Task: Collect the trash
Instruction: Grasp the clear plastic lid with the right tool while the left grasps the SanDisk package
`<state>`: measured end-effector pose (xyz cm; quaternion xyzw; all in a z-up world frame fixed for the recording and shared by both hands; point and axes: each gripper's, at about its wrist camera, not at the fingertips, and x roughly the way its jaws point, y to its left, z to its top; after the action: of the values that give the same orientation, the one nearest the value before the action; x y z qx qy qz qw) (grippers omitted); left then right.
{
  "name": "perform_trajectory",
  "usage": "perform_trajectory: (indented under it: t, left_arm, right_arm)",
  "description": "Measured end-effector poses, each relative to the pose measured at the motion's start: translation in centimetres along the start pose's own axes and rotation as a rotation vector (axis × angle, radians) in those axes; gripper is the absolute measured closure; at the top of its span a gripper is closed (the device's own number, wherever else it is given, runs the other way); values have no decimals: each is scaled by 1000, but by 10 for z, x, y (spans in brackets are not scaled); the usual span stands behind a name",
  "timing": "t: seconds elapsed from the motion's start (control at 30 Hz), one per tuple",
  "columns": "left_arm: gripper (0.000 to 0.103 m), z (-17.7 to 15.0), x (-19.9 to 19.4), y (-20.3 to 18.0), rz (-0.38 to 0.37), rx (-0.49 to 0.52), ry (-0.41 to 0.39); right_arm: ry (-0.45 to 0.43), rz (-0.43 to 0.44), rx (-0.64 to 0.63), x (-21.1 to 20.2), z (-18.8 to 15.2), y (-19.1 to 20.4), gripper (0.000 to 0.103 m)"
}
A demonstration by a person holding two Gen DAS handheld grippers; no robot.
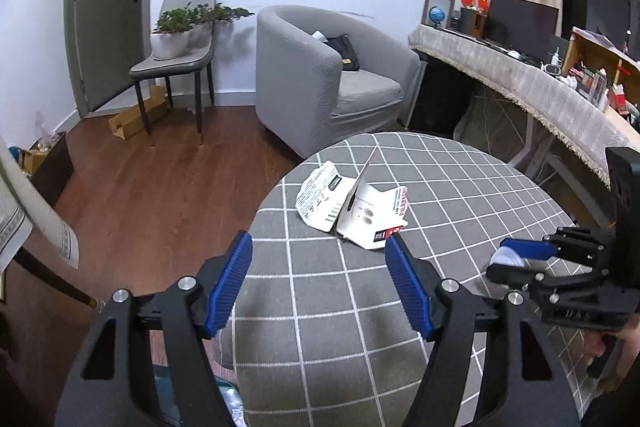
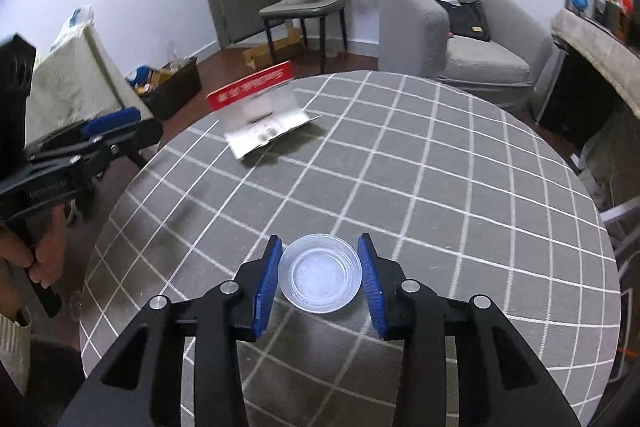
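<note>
A clear plastic lid (image 2: 320, 273) lies on the grey checked round table (image 2: 440, 187). My right gripper (image 2: 320, 277) has its blue pads on both sides of the lid, touching its rim. It also shows in the left wrist view (image 1: 516, 259), with the lid (image 1: 507, 258) between the pads. A torn white and red cardboard package (image 1: 356, 209) lies open at the table's far side; it also shows in the right wrist view (image 2: 264, 117). My left gripper (image 1: 318, 281) is open and empty, just short of the package.
A grey armchair (image 1: 332, 75) with a black bag stands beyond the table. A chair with potted plants (image 1: 176, 35) stands by the door. A long cluttered desk (image 1: 540, 83) runs along the right. Boxes (image 2: 168, 83) sit on the wooden floor at the left.
</note>
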<state>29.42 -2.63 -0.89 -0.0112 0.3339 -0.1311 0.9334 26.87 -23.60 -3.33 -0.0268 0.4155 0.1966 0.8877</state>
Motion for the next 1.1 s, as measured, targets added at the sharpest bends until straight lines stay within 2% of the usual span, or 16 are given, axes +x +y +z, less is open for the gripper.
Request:
perform_trajectory:
  t: [0.3,0.63,0.8,0.87,0.9,1.03,1.1]
  left_arm:
    - [41,15,19,-23,2,126,35]
    - [48,26,62,-38,8,216,73]
    - [59,27,87,-32,15,219,114]
    - [71,27,94,-29,11,214,135]
    - [74,27,98,-28,-3,205,157]
    - [97,28,98,-24,-36,183,165]
    - [100,27,96,-25,-34,189,161]
  right_arm:
    - [-41,14,82,-10,2,-25,63]
    - [-54,45,120,-11,4,-31,63]
    - [-51,54,117,-10,4,-27,63]
    - [-50,56,116,-10,4,-26,63]
    - [-49,57,116,-9,5,-25,63]
    - [-48,63,119,-8,6,-25,63]
    - [-49,68,118,-7,7,-23,63]
